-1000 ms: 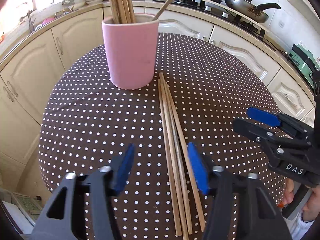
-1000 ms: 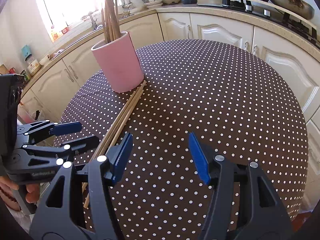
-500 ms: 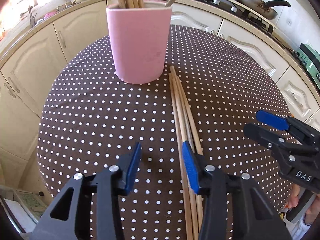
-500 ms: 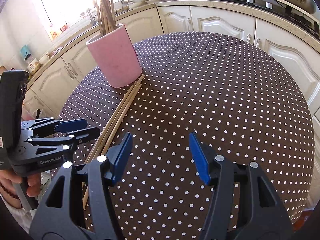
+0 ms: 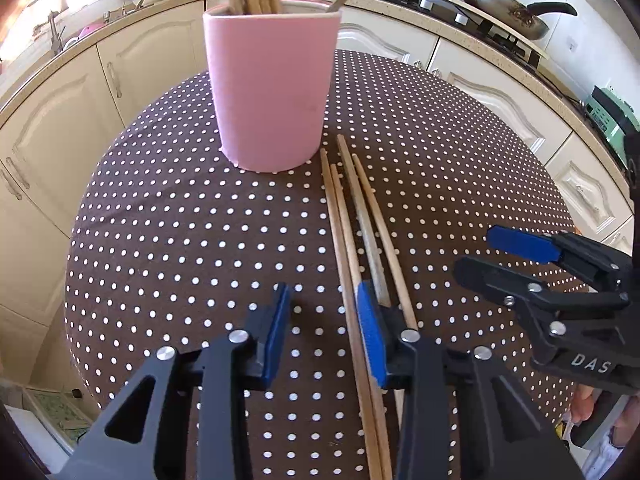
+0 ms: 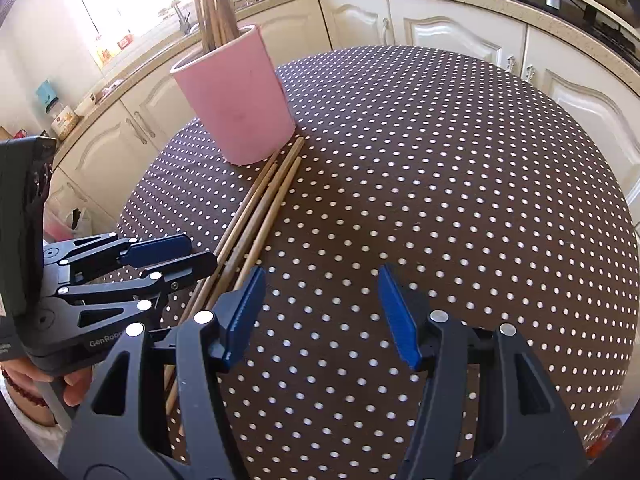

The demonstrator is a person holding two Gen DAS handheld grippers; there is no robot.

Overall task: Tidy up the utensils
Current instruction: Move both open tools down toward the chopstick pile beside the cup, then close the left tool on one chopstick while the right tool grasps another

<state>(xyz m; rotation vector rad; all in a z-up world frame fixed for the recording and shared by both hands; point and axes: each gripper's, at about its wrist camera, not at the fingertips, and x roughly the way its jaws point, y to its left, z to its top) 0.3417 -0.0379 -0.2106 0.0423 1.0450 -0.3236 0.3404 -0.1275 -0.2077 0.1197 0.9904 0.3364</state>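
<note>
Several wooden chopsticks (image 5: pixel 352 232) lie side by side on the dotted brown tablecloth (image 5: pixel 160 240), their far tips beside a pink holder cup (image 5: pixel 272 92) that holds more chopsticks. My left gripper (image 5: pixel 324 332) is open, low over the near part of the loose chopsticks, with two of them between its fingers and the others under its right finger. My right gripper (image 6: pixel 320 312) is open and empty, to the right of the chopsticks (image 6: pixel 260 216). The cup also shows in the right wrist view (image 6: pixel 236 100). Each gripper appears in the other's view: the right gripper (image 5: pixel 520 256), the left gripper (image 6: pixel 168 256).
The round table is ringed by cream kitchen cabinets (image 5: pixel 60 120) and a countertop. A stove with a wok (image 5: pixel 504 12) stands at the back right. The table's edge (image 5: pixel 76 320) drops off close to my left gripper.
My left gripper has moved forward and down toward the loose chopsticks and narrowed its opening. The right gripper has shifted slightly closer to the table.
</note>
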